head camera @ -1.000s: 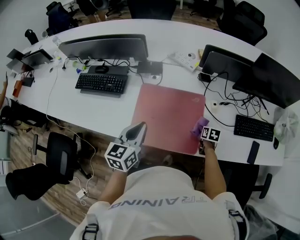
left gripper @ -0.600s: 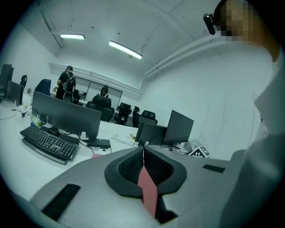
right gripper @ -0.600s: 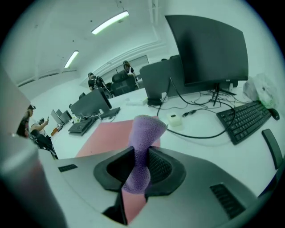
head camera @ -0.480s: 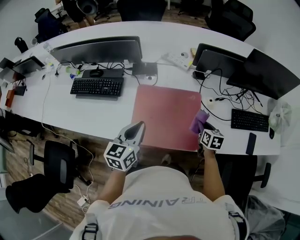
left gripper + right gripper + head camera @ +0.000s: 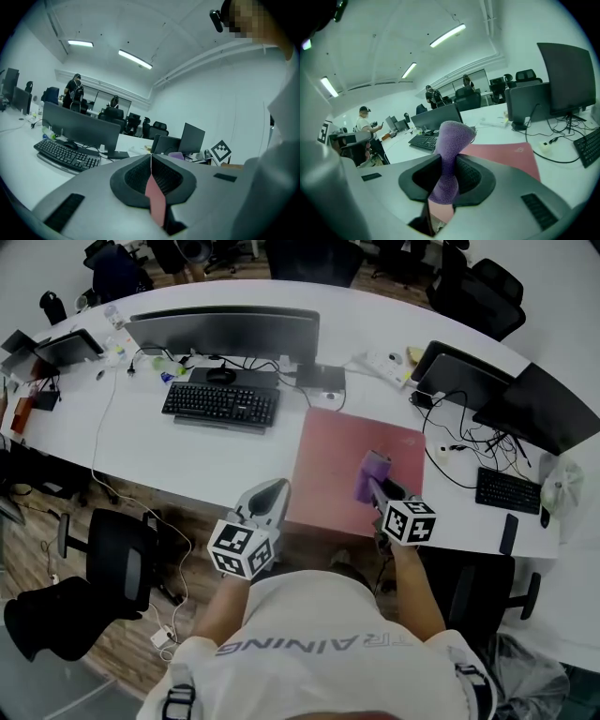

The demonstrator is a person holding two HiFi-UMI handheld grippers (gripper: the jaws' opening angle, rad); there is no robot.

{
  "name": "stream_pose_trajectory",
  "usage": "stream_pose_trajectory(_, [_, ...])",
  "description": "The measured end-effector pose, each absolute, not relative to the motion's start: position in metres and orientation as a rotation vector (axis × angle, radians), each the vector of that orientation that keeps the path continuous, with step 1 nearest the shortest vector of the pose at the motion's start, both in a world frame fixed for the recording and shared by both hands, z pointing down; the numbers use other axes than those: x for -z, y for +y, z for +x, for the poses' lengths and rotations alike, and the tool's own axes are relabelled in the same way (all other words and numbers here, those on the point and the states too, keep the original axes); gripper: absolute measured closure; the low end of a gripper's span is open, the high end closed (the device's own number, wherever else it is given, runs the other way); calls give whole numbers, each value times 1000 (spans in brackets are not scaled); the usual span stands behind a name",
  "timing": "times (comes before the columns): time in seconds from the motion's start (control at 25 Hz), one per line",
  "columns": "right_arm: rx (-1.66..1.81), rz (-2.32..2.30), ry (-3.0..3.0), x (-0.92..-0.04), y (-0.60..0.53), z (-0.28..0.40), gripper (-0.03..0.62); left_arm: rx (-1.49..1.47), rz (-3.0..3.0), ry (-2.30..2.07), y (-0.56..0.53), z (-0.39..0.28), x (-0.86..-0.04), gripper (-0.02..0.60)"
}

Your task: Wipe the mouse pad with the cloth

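A large red mouse pad (image 5: 352, 460) lies on the white desk (image 5: 187, 456), in front of the person. My right gripper (image 5: 375, 480) is shut on a purple cloth (image 5: 371, 473), holding it over the pad's near right part; whether the cloth touches the pad I cannot tell. In the right gripper view the cloth (image 5: 449, 154) stands pinched between the jaws, with the pad (image 5: 506, 157) beyond. My left gripper (image 5: 267, 498) hangs off the desk's near edge, left of the pad, shut with nothing held; the pad (image 5: 154, 199) shows as a thin strip through its jaws.
A keyboard (image 5: 220, 404) and a monitor (image 5: 225, 334) stand left of the pad. Laptops (image 5: 459, 381), a second keyboard (image 5: 511, 491), a phone (image 5: 509, 533) and loose cables (image 5: 459, 451) crowd the right. An office chair (image 5: 122, 559) stands below the desk at left. People stand far off.
My right gripper has carried the purple cloth leftward from the pad's right edge onto its near right part. The head view has shifted. The left gripper has held still.
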State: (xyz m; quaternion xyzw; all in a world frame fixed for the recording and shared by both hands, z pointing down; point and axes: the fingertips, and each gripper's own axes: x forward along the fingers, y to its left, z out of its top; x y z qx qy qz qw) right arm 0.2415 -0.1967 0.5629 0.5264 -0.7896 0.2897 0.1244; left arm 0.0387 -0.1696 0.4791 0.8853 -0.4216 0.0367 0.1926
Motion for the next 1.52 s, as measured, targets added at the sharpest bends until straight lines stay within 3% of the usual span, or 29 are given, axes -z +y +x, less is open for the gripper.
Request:
stream_pose_trajectory(0.32, [-895,1306,-2335,-600,-193,115,496,-132,2454,-1199,-158,-29,-493,549])
stream_pose_trajectory(0.68, [-972,1166,-2172,-710,-187,47,496,-172,2433,-1208,-157,-74,-501,549])
stream_pose_trajectory(1.04, [-947,1132,-2054,-759,-173,68,496,-177,2480,-1136,-162,-44,-491,549])
stream_pose_trajectory(1.52, [-1062,1224,-1988,-766,-159,169,496,-198,2523,-1042,-178,51,-488,549])
